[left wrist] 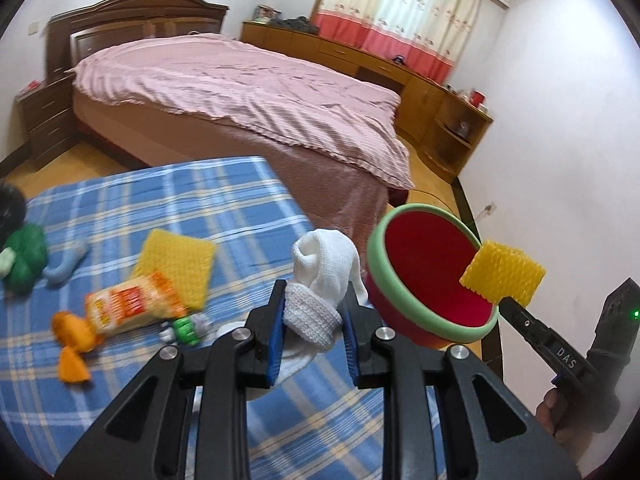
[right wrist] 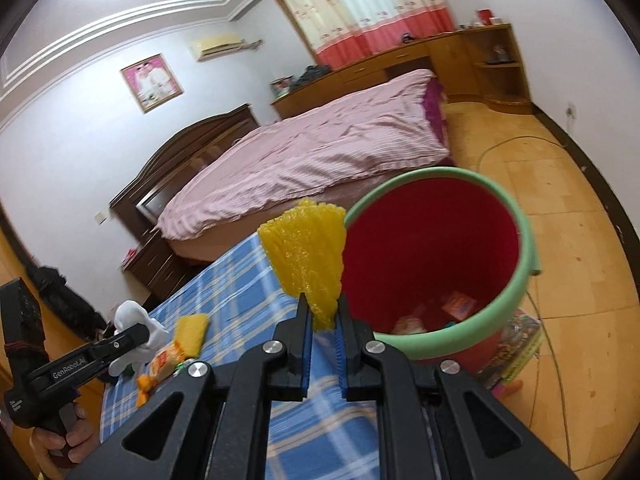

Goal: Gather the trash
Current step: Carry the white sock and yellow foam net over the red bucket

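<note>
Beside the table's right edge stands the red bin (right wrist: 440,240) with its green foam-like rim, mouth open and tilted toward the cameras, a few wrappers already lying at its bottom. The right tool (right wrist: 323,318) is clamped on a yellow foam net (right wrist: 308,256), a ribbed, springy mesh sleeve fanning upward from the pinch; its long axis runs up along the fingers, and it hangs just beside the bin's near-left rim, at the edge of the opening. A short carry rightward over the mouth looks like the step ahead, and this hand is clearly the nearer one.

The left tool (left wrist: 316,312) grips a white foam net (left wrist: 320,280), soft, knitted-looking and crumpled, held above the blue plaid table (left wrist: 160,200), with the bin just to its right.

Spread on the cloth to the left lie a second yellow foam net (left wrist: 176,268), flat and squarish, an orange snack wrapper (left wrist: 132,308), glossy and crinkled, orange peel scraps (left wrist: 74,344), and a green crumpled lump (left wrist: 26,256), blurred. The light foam may cling to the blue pads on release.
</note>
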Motion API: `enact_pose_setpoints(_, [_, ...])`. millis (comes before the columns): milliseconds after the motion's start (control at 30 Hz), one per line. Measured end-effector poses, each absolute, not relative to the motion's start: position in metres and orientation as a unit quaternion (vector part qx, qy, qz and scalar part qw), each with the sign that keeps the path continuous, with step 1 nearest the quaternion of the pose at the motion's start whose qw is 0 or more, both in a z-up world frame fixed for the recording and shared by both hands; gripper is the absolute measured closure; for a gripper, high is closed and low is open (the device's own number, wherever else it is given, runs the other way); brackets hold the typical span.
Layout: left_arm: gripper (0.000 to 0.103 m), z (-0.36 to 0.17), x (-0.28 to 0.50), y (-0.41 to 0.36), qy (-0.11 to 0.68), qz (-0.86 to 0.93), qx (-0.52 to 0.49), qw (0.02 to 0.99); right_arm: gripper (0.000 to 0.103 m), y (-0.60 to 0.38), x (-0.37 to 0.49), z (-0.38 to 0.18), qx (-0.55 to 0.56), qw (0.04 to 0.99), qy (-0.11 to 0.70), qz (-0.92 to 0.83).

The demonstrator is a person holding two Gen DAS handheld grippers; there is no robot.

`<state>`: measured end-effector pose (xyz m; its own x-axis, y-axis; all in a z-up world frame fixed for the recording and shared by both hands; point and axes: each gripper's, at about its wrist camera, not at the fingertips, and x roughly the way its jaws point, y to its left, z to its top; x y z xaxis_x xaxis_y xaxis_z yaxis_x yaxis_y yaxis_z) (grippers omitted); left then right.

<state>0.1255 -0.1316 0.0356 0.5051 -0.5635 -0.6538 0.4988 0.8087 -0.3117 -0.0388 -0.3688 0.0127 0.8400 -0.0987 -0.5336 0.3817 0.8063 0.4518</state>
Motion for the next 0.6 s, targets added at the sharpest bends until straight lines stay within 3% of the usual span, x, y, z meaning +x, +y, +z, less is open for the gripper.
enact_pose_setpoints(600, [0.078, 0.017, 0.129, -0.248, 0.406, -0.387, 0.014, 0.828, 0.091, -0.428, -0.048, -0.018, 0.267, 0.903, 0.257, -0.216])
